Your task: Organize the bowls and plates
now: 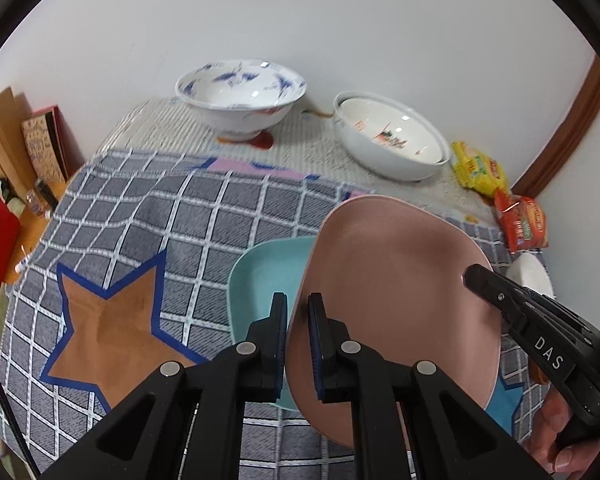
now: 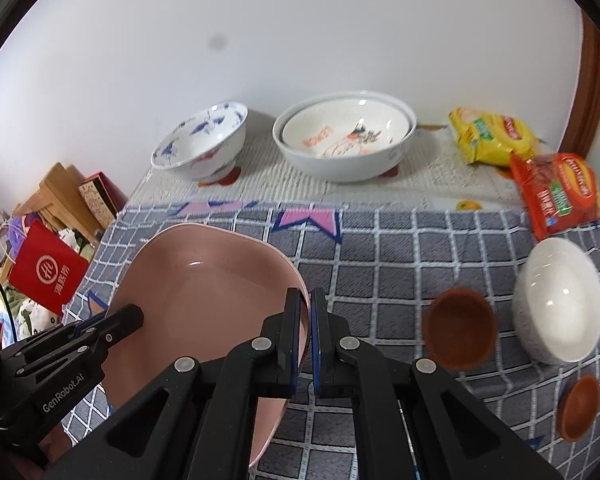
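Note:
A pink plate is held tilted above the checked cloth, over a teal plate that lies flat. My left gripper is shut on the pink plate's left rim. My right gripper is shut on the pink plate's right rim; it also shows in the left wrist view. A blue-patterned bowl and stacked white bowls with orange print stand at the back. A white bowl and two brown dishes lie at the right.
Yellow and orange snack packets lie at the back right. A red bag, boxes and clutter sit beyond the table's left edge. The wall is close behind the bowls.

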The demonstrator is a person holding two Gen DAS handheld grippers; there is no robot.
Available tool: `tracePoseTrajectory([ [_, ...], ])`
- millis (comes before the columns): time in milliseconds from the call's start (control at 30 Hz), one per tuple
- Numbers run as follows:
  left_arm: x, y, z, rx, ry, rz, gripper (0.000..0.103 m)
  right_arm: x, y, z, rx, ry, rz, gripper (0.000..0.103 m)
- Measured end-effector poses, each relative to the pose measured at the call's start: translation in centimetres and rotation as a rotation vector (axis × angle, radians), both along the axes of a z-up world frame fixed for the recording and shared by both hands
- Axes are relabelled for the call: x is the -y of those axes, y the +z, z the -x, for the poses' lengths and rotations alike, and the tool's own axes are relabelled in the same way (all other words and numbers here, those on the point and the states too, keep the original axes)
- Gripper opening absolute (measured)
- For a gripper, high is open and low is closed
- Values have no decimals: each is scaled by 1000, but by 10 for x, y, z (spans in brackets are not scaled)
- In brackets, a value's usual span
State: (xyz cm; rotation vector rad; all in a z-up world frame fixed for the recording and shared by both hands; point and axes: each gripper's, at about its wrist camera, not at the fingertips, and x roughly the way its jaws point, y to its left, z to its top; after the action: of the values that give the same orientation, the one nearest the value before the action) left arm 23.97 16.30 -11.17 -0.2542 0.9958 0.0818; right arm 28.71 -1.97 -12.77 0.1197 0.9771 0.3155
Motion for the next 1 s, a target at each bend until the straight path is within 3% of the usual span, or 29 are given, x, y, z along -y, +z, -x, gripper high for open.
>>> tracePoseTrajectory([
  [433, -28, -40, -17, -78, 56, 11, 11, -41, -44, -30, -59, 83, 28, 6],
  [767, -27, -44, -21, -92, 45, 12, 11, -50, -50, -47, -39, 132, 58, 8],
  [1000, -23, -46, -14, -107, 35, 12, 11, -58, -53, -47, -12, 171, 77, 16],
])
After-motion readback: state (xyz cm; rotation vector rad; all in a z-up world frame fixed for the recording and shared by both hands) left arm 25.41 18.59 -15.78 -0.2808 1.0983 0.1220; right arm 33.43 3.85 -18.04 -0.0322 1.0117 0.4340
